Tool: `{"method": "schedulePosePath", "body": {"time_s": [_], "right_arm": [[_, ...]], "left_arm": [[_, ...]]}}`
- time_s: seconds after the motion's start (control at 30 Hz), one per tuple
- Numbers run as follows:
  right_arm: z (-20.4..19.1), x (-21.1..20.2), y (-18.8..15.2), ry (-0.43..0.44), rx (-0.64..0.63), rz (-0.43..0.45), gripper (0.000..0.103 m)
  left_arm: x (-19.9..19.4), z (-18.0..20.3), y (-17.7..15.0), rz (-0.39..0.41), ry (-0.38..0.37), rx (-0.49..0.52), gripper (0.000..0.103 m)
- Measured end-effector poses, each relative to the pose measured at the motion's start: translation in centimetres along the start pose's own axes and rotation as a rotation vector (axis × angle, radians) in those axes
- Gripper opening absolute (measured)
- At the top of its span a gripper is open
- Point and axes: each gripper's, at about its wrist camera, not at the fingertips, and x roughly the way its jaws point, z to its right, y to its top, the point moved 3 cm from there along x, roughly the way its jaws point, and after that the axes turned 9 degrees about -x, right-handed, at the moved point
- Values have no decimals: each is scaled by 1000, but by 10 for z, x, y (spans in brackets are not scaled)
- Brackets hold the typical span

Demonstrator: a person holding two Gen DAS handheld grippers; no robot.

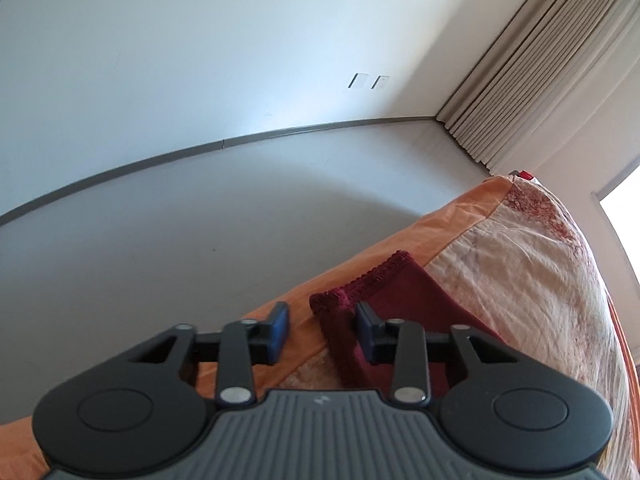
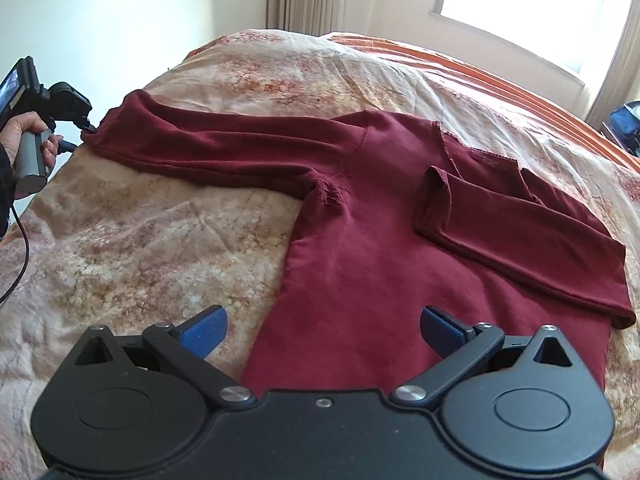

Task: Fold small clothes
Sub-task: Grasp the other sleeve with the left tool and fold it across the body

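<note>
A bed (image 2: 132,248) fills the right wrist view, covered by a cream spread mottled with rust-red blotches and edged in orange; pale walls, pleated beige curtains (image 1: 532,68) and a bright window (image 2: 532,4) stand behind it, and the left wrist view shows a grey floor (image 1: 192,216) with a dark skirting line and two wall plates (image 1: 368,81). On the spread lies a dark red long-sleeved top (image 2: 360,248) — body flat, neckline toward the far side. One sleeve is folded across the chest, its cuff turned up near the middle; the other stretches out straight to the bed's edge, where its frilled cuff (image 1: 360,284) sits between the blue pads of the left gripper (image 1: 322,330). Those jaws stand apart, one pad beside the cuff on each side, not closed on it. The right gripper (image 2: 322,328) hovers over the hem end of the top — its jaws spread wide, holding nothing.
</note>
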Motion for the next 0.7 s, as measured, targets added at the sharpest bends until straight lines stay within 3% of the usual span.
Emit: {"method": "schedulePosePath", "body": {"time_s": [0.03,0.4,0.57,0.7], "right_arm": [[1,0,-1,-2,4,-1,102],[7,-7,-4,16,51,34,102],[21,-18,-5,23,77,76,102],[44,-31,-12,13,102,110,102]], "left_arm": [[-3,1,0,7,-19,7,11],[-73,35,14,145,-183,37,6],[-127,99,13,221,-345,124,6],[-179,163,-13,239,-556,225,6]]}}
